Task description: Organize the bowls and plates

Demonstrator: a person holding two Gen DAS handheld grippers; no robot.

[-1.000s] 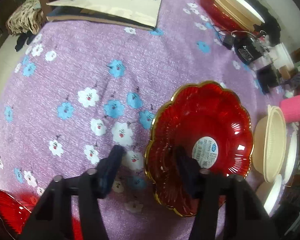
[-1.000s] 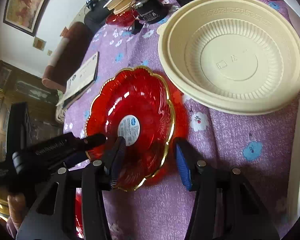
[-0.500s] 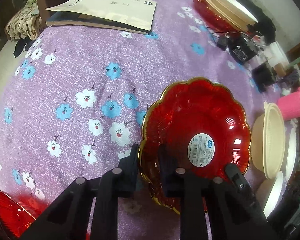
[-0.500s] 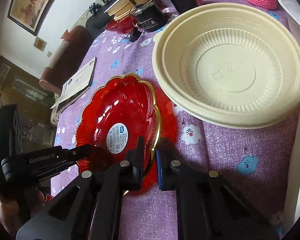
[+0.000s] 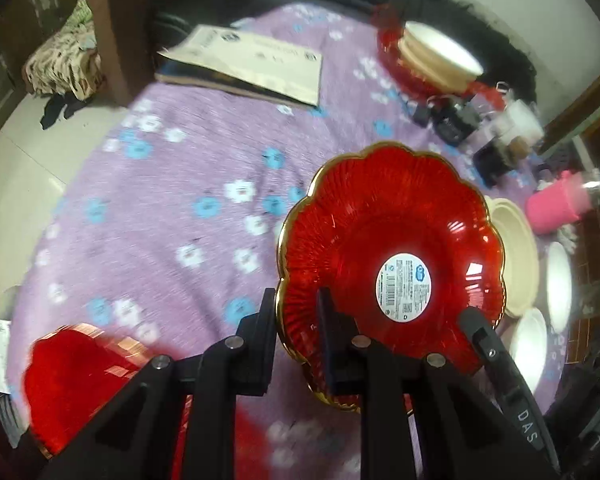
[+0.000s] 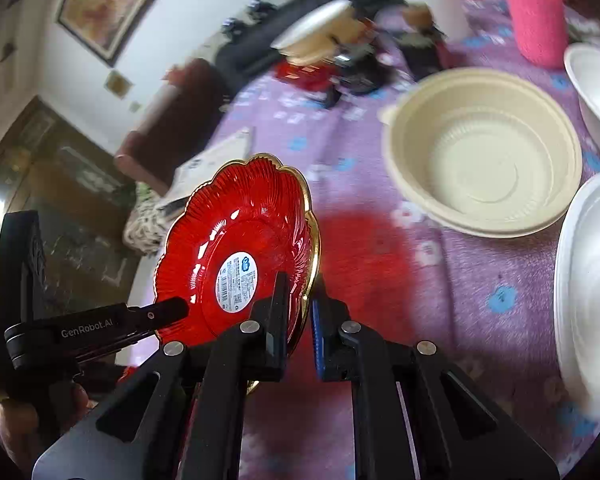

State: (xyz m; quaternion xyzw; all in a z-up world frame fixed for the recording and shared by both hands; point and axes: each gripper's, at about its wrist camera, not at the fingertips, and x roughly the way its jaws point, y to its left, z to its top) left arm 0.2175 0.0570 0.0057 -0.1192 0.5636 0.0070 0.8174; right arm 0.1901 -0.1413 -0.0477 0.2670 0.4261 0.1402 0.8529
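Note:
A red scalloped plate with a gold rim and a white label is lifted off the purple flowered tablecloth. My left gripper is shut on its near-left rim. My right gripper is shut on the opposite rim of the same plate, which tilts. A second red plate lies at the lower left in the left wrist view. A cream bowl sits to the right, with white bowls beside it.
A booklet lies at the far side of the table. A stack of cream plates on a red plate stands at the back. Black gadgets and a pink cup sit at the right.
Both grippers closed on the red plate's rim and lifted it off the cloth. Both views have risen and tilted, with motion blur.

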